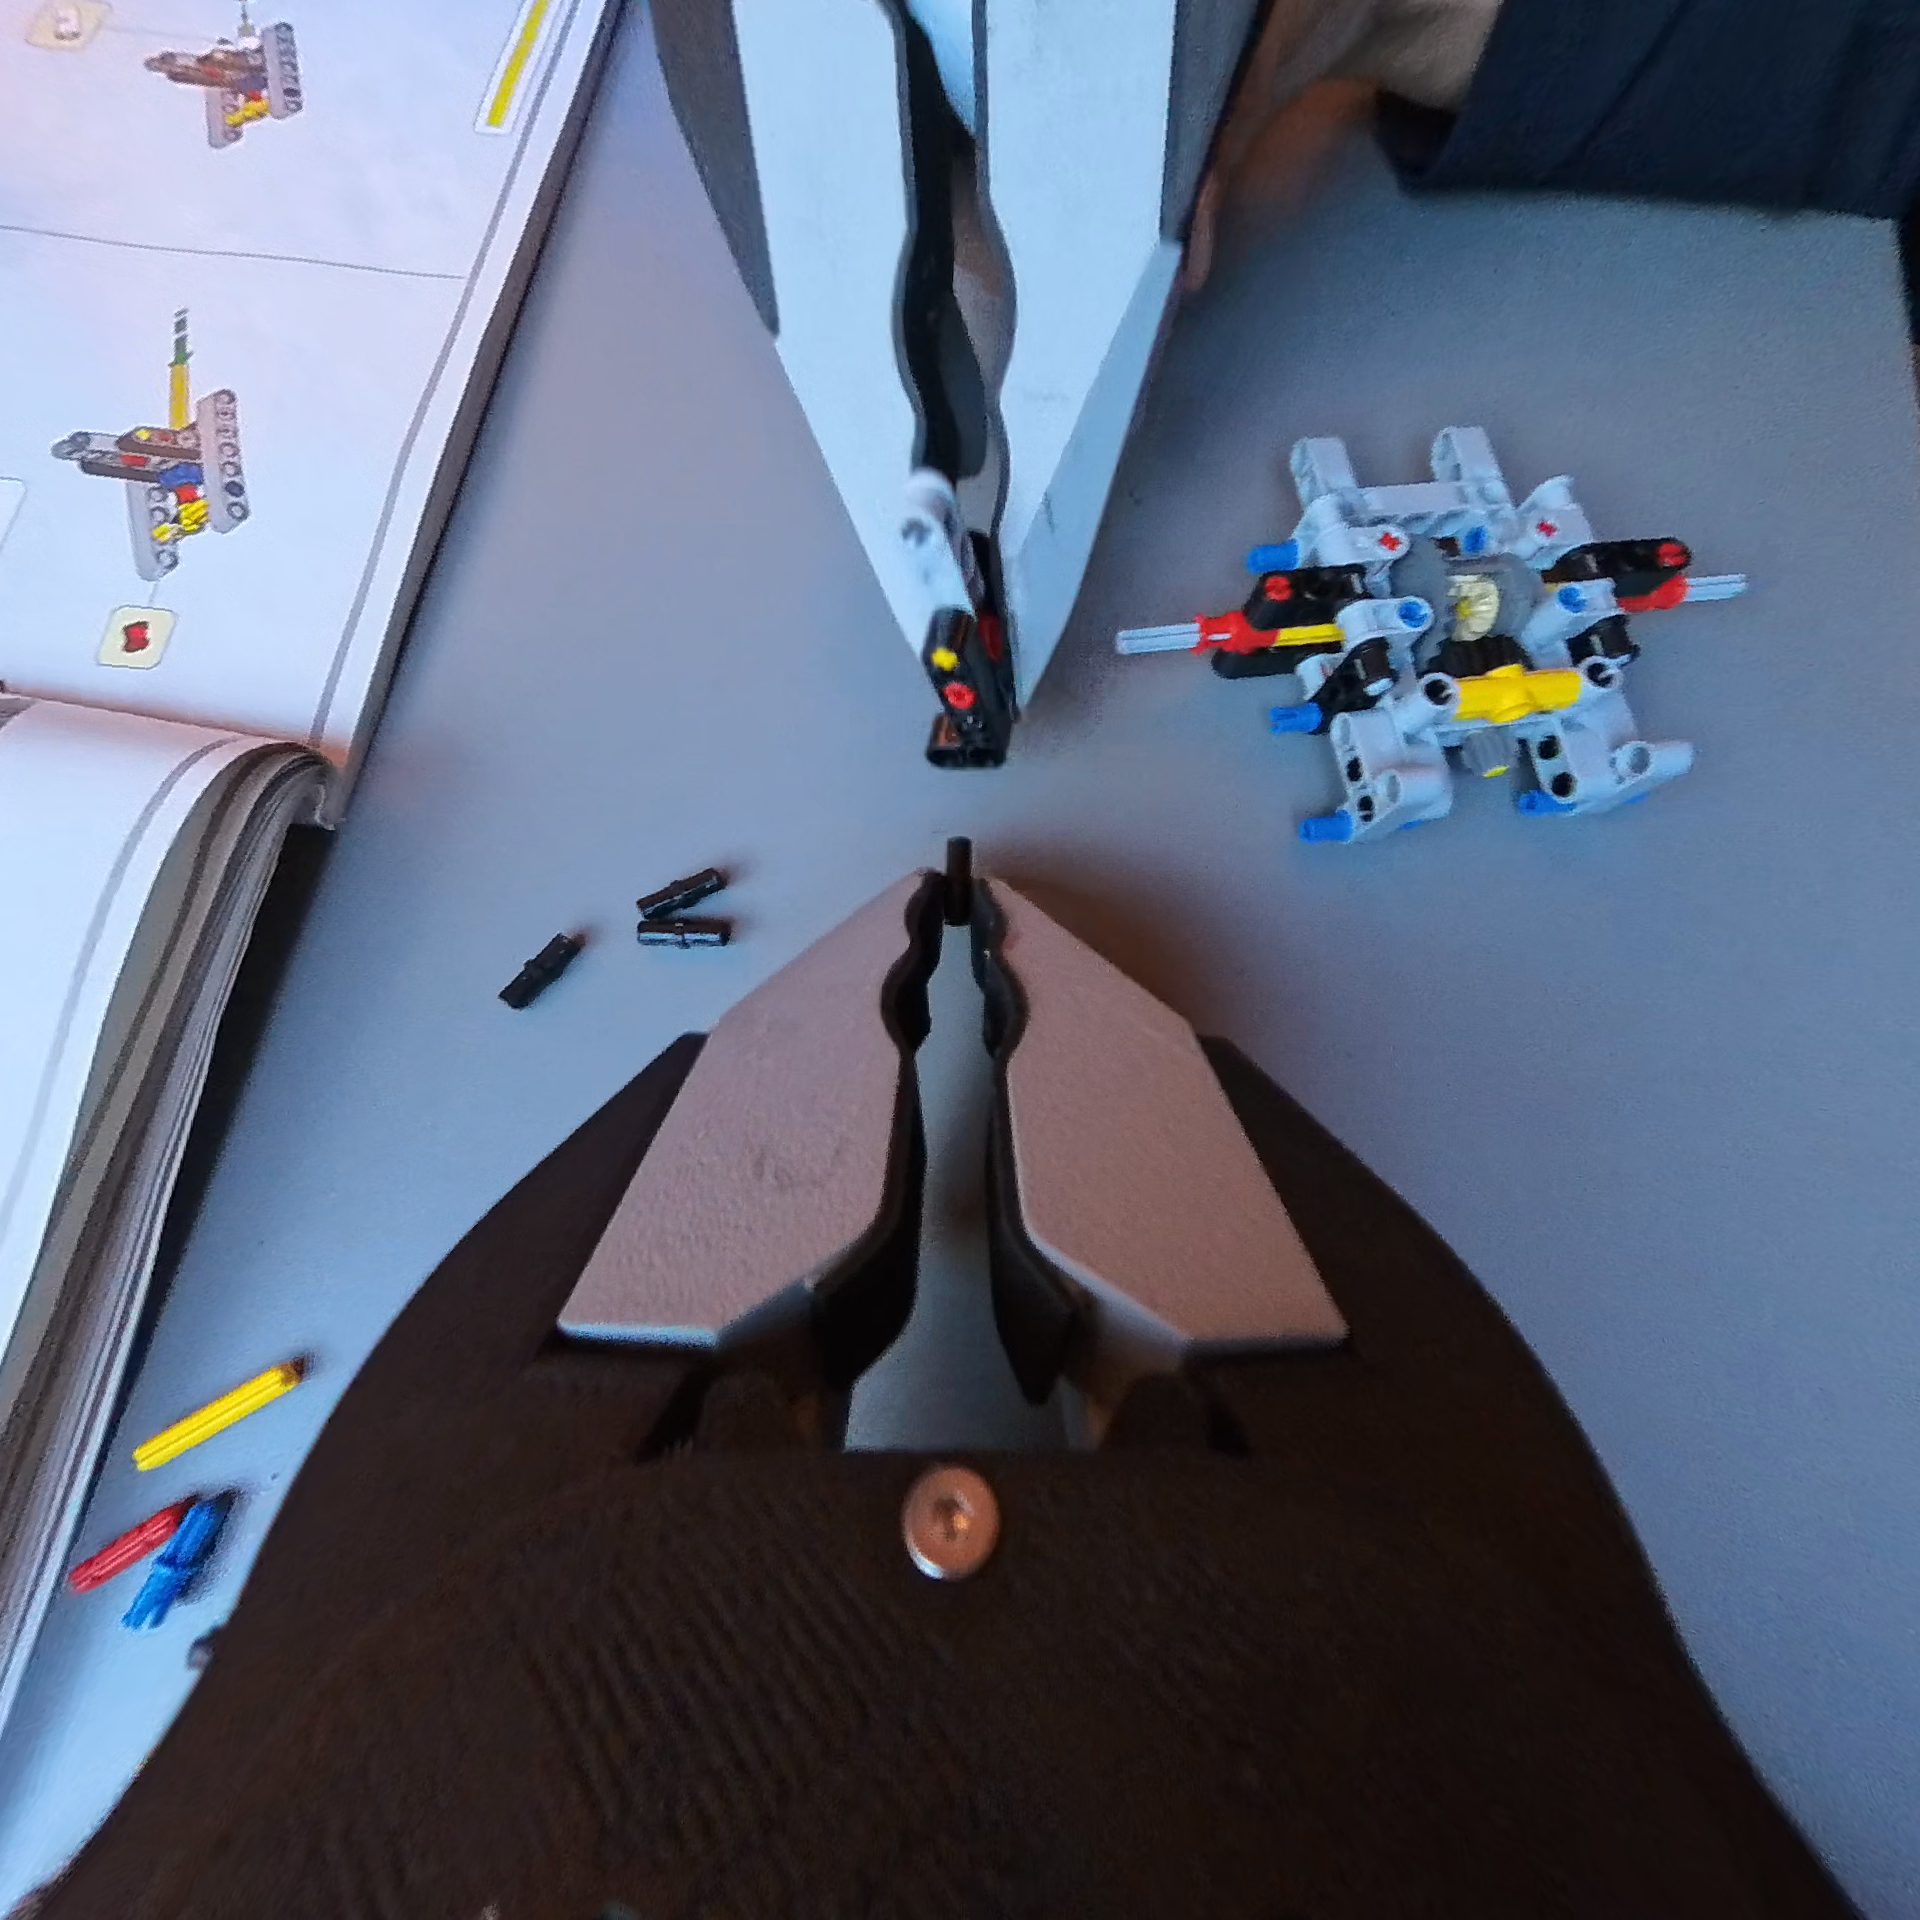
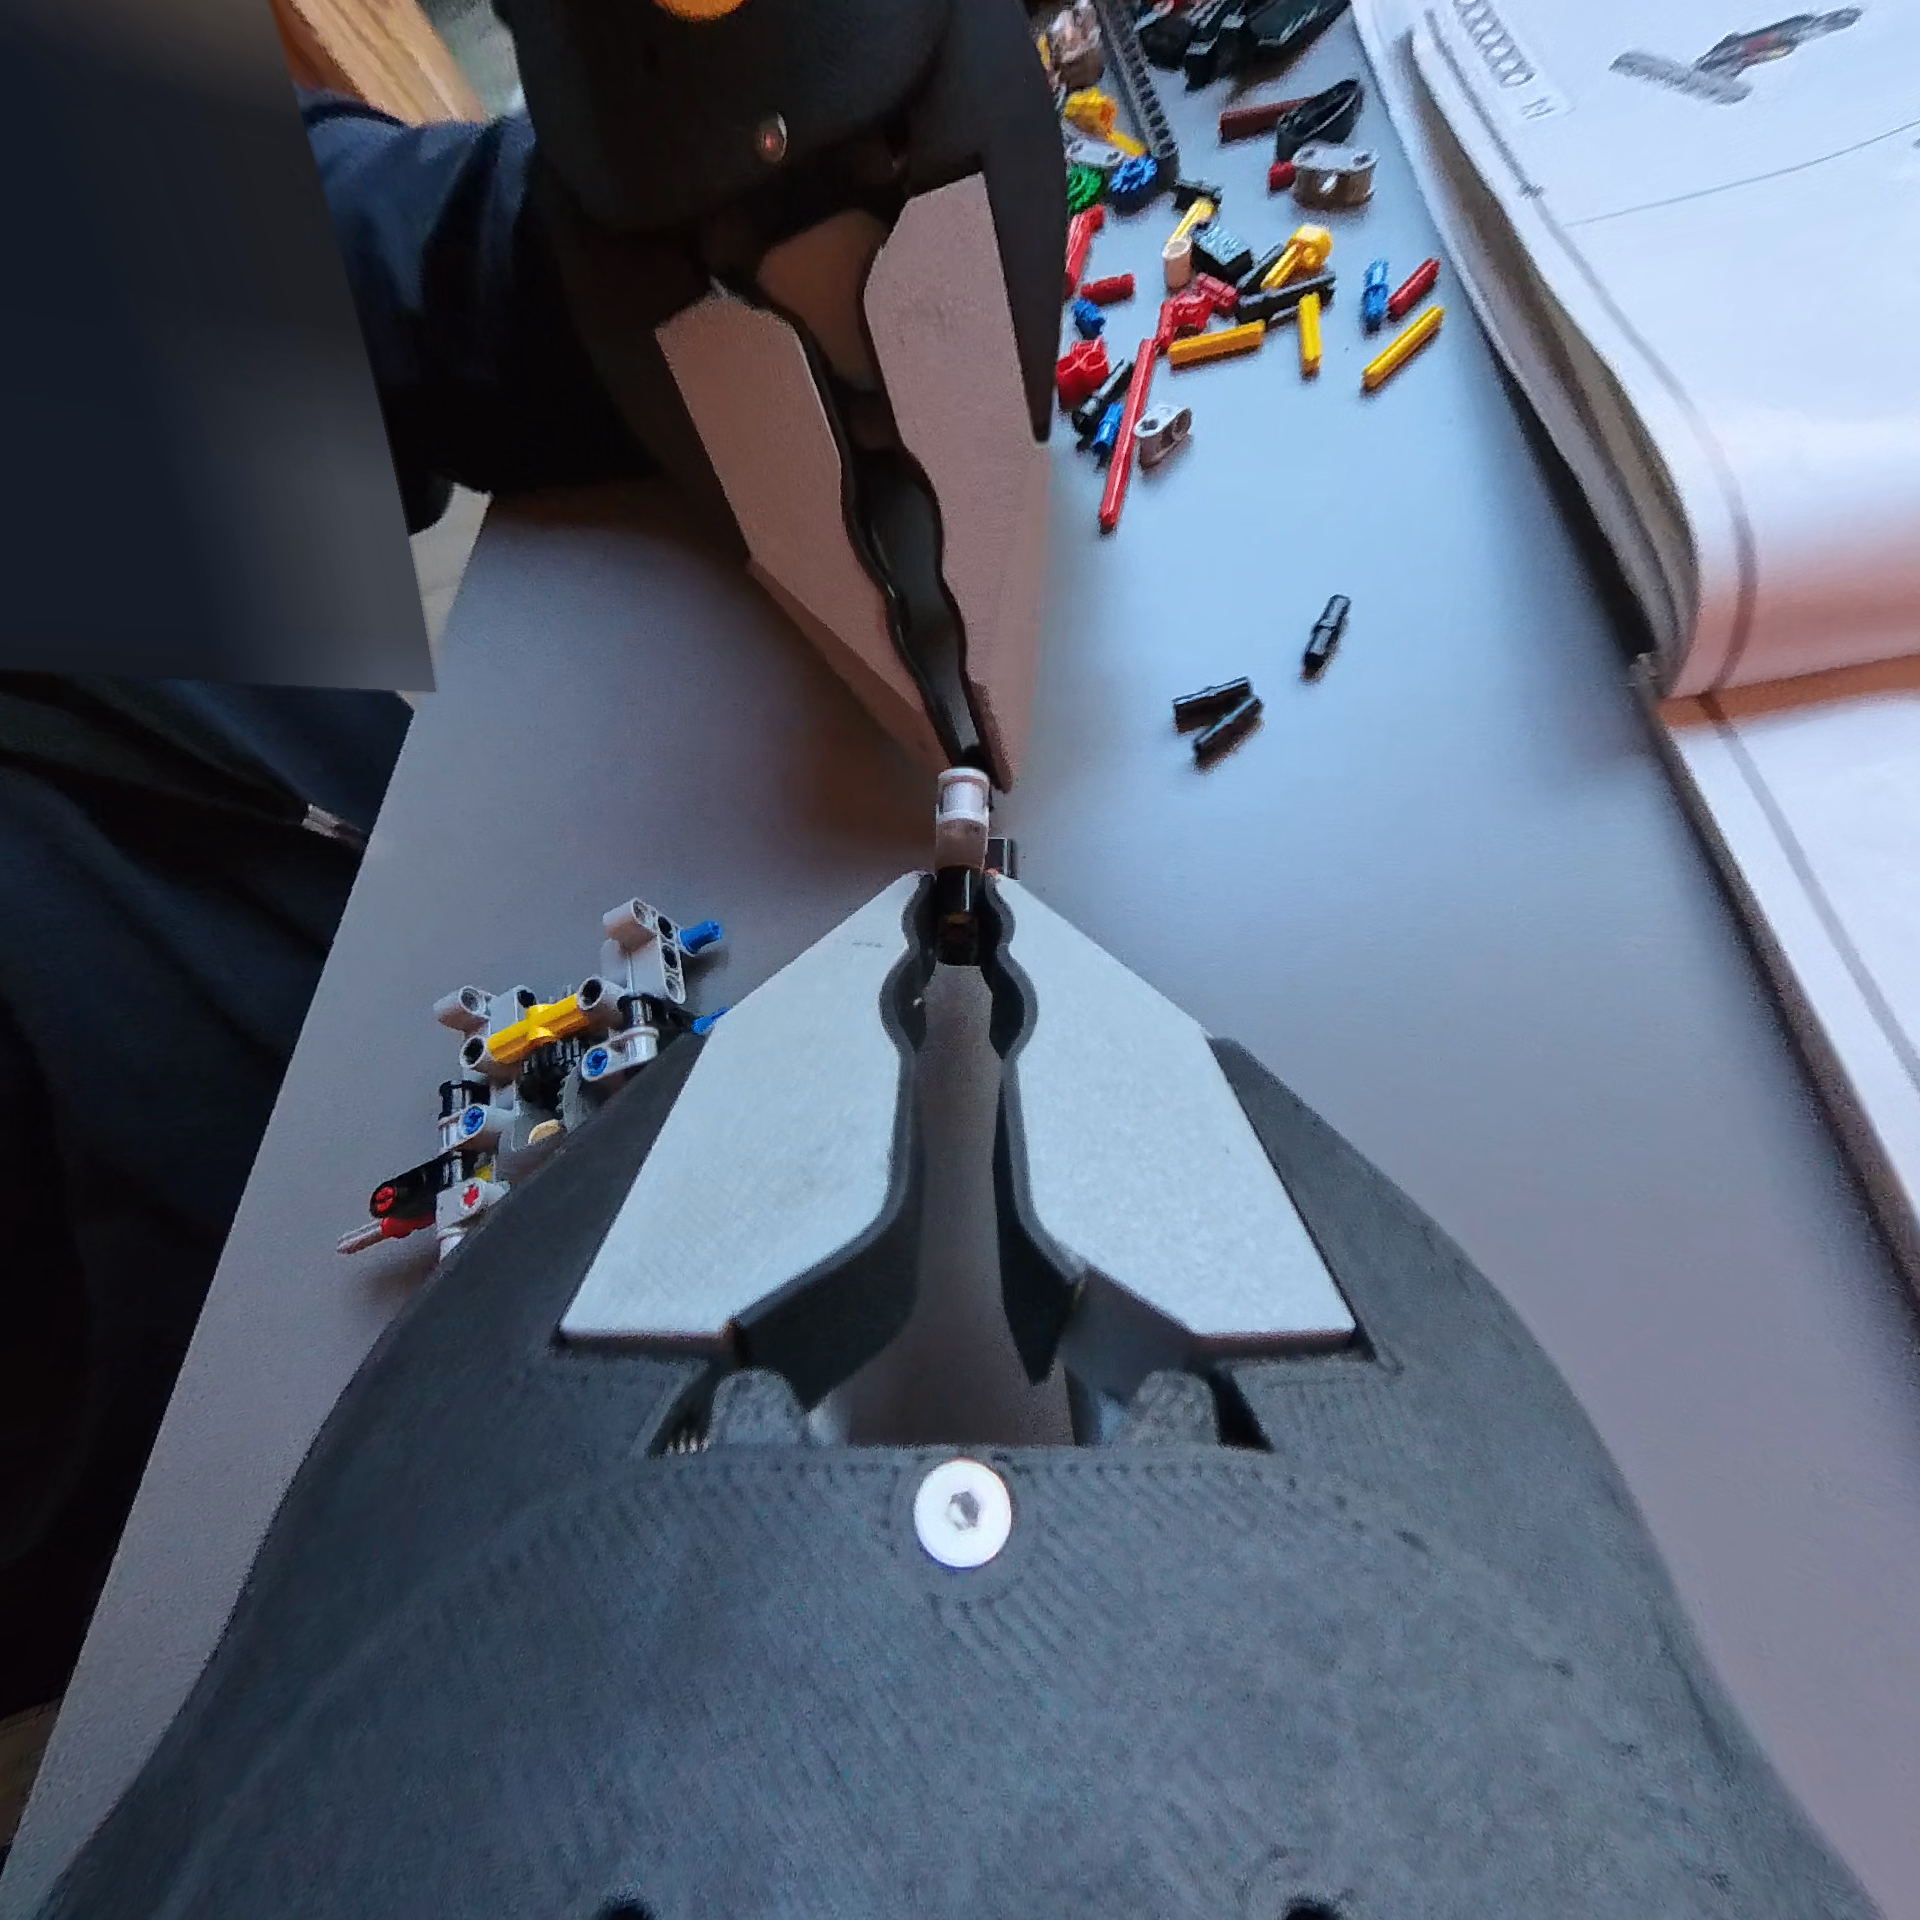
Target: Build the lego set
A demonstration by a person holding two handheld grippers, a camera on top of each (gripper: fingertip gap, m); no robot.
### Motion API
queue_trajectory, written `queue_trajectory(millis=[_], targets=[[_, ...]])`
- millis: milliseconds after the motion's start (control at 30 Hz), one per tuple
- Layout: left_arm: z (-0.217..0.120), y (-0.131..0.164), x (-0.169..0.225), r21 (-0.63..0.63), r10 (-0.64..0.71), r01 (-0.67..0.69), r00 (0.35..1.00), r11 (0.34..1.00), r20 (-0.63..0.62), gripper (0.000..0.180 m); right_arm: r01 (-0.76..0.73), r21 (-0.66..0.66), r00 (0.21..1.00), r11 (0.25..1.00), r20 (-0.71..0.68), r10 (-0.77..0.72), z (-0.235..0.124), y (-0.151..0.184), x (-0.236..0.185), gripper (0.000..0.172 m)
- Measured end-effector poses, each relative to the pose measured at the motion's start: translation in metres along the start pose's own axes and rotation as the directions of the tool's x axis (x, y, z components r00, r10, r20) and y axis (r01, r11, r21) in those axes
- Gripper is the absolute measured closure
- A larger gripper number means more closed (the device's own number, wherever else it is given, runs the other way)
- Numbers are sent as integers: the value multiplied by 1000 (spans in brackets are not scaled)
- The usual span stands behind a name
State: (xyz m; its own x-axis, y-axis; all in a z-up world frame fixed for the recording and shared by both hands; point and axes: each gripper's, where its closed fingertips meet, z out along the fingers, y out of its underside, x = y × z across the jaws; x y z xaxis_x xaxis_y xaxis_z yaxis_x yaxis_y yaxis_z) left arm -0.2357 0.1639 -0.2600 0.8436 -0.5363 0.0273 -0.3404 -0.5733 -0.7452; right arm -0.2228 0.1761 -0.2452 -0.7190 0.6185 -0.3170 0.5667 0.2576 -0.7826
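Fingertips of the left gripper (image 1: 957, 902) are pinching a small black pin (image 1: 957, 878), its end poking forward. Just beyond, the right gripper (image 2: 958, 920) is clamping a short black-and-grey beam piece (image 1: 966, 686), holes presented toward the pin. Farther right, a grey assembled model (image 1: 1455, 644) is lying on the table (image 1: 1351, 1091); three loose black pins (image 1: 681, 909) are lying left.

Left tool (image 1: 957, 902) pinches black pin (image 1: 957, 873); right tool (image 1: 971, 717) grips black-and-white assembly (image 1: 964, 665).
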Motion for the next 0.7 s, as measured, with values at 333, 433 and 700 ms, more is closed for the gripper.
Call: queue_trajectory(millis=[333, 433, 700], targets=[[5, 4, 10, -38, -9, 6, 998, 999, -63, 178, 51, -109, 999, 993, 16, -50, 17, 9, -8, 167], [5, 3, 10, -38, -22, 19, 998, 999, -63, 178, 63, -110, 998, 992, 10, -62, 17, 9, -8, 167], [6, 3, 13, -41, -82, 79, 993, 996, -82, 178, 145, -121, 989, 982, -24, -149, 17, 11, -10, 167]])
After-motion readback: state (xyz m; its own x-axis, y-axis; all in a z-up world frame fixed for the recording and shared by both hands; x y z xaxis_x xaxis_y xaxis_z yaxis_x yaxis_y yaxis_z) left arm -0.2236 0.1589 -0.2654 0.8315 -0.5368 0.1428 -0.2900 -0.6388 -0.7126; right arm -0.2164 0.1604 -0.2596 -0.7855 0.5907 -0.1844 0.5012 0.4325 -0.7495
